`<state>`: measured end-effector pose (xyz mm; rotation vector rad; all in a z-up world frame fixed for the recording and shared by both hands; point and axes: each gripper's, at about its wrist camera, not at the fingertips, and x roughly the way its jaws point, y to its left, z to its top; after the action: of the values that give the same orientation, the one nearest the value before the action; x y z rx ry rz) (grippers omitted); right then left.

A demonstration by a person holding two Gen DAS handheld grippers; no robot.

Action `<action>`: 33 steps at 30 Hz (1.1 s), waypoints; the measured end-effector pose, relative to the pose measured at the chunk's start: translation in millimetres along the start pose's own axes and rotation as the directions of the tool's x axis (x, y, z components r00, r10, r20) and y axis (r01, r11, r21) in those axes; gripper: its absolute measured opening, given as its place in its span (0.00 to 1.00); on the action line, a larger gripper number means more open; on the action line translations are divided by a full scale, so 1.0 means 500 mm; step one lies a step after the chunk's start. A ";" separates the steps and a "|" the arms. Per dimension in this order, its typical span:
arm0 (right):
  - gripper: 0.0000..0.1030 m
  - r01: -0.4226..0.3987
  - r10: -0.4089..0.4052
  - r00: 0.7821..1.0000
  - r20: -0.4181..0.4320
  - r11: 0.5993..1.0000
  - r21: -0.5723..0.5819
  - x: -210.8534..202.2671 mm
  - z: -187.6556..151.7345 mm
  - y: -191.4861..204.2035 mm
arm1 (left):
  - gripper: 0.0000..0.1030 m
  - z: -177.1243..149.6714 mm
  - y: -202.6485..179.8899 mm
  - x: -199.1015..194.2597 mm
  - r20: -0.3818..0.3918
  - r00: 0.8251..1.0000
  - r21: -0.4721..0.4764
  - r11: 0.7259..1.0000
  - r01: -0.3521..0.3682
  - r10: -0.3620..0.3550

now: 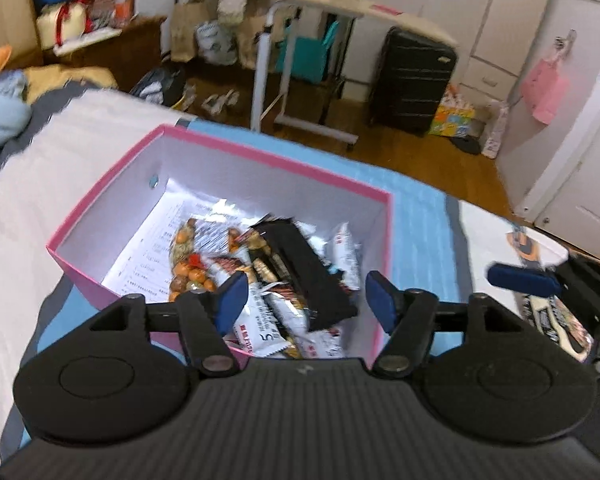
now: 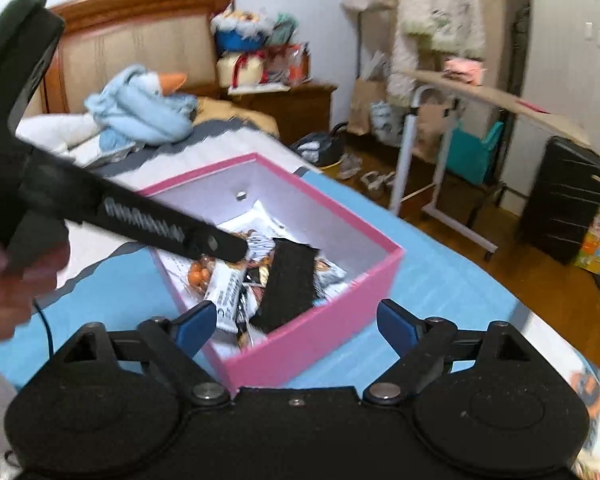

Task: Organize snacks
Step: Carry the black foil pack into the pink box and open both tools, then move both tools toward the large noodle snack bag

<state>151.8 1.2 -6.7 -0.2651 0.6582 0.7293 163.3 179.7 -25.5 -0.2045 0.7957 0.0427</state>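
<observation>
A pink box (image 1: 260, 156) with white inside walls stands on a blue mat (image 1: 420, 208) on the bed. In it lie a black packet (image 1: 308, 276), several white snack packets (image 1: 264, 320) and a bag of orange nuts (image 1: 188, 268). My left gripper (image 1: 306, 296) hangs open over the box's near side with nothing between its blue pads. My right gripper (image 2: 296, 316) stands open, wide, above the near corner of the box (image 2: 320, 336), also holding nothing. In the right wrist view the black packet (image 2: 292, 284) shows under the left gripper's body (image 2: 140, 216).
Another snack packet (image 1: 556, 320) lies to the right of the mat, by a blue finger (image 1: 520, 280) of the right gripper. A hand (image 2: 4, 280) holds the left tool. Beyond the bed stand a rolling side table (image 1: 340, 4), a black suitcase (image 1: 412, 80) and a plush goose (image 2: 148, 104).
</observation>
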 end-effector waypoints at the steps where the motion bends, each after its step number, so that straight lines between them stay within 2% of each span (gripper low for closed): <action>1: 0.89 0.016 -0.016 1.000 0.015 1.000 0.012 -0.028 -0.017 -0.003 | 0.66 -0.002 -0.007 -0.011 0.008 1.000 0.011 1.000 0.006 -0.006; 5: 0.94 0.061 -0.066 0.996 0.063 0.996 0.072 -0.103 -0.080 -0.011 | 0.72 -0.015 -0.055 -0.055 0.029 0.999 0.063 0.997 0.038 -0.040; 8: 0.95 0.107 -0.114 0.993 0.037 0.983 0.147 -0.139 -0.131 -0.032 | 0.77 -0.032 -0.100 -0.072 0.040 0.998 0.107 0.993 0.049 -0.054; 11: 0.96 0.224 -0.226 0.974 -0.002 0.963 0.147 -0.158 -0.169 -0.042 | 0.84 -0.055 -0.150 -0.075 0.032 0.997 0.154 0.986 0.065 -0.071; 13: 0.96 0.286 -0.286 0.958 -0.015 0.948 0.141 -0.173 -0.191 -0.054 | 0.85 -0.073 -0.184 -0.073 0.026 0.996 0.198 0.977 0.075 -0.082; 16: 0.96 0.296 -0.304 0.952 0.016 0.937 0.185 -0.211 -0.225 -0.085 | 0.89 -0.104 -0.238 -0.063 0.011 0.994 0.240 0.966 0.100 -0.105; 20: 0.96 0.290 -0.318 0.943 0.093 0.927 0.236 -0.260 -0.273 -0.128 | 0.91 -0.141 -0.289 -0.035 -0.057 0.989 0.215 0.966 0.144 -0.134; 24: 0.96 0.292 -0.322 0.943 0.085 0.922 0.256 -0.281 -0.307 -0.171 | 0.91 -0.169 -0.324 0.000 -0.132 0.979 0.149 0.974 0.173 -0.154; 26: 0.96 0.323 -0.360 0.926 0.111 0.910 0.260 -0.296 -0.333 -0.188 | 0.94 -0.178 -0.340 0.010 -0.132 0.978 0.134 0.975 0.178 -0.160; 27: 0.96 0.343 -0.379 0.920 0.102 0.902 0.260 -0.299 -0.343 -0.201 | 0.95 -0.181 -0.347 0.014 -0.124 0.980 0.115 0.979 0.168 -0.154; 30: 0.96 0.378 -0.389 0.921 0.014 0.903 0.204 -0.290 -0.365 -0.240 | 0.95 -0.180 -0.364 0.025 -0.095 0.985 0.071 0.986 0.151 -0.144; 32: 0.96 0.403 -0.403 0.914 -0.035 0.897 0.185 -0.279 -0.383 -0.262 | 0.95 -0.177 -0.379 0.037 -0.085 0.986 0.074 0.986 0.149 -0.143; 33: 0.96 0.395 -0.393 0.918 -0.048 0.901 0.181 -0.271 -0.394 -0.275 | 0.95 -0.174 -0.387 0.046 -0.081 0.987 0.081 0.987 0.142 -0.136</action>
<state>79.8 -257.2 -71.5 -0.2196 0.6527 0.2730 140.1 -28.0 -68.8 -0.1801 0.8547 -0.1319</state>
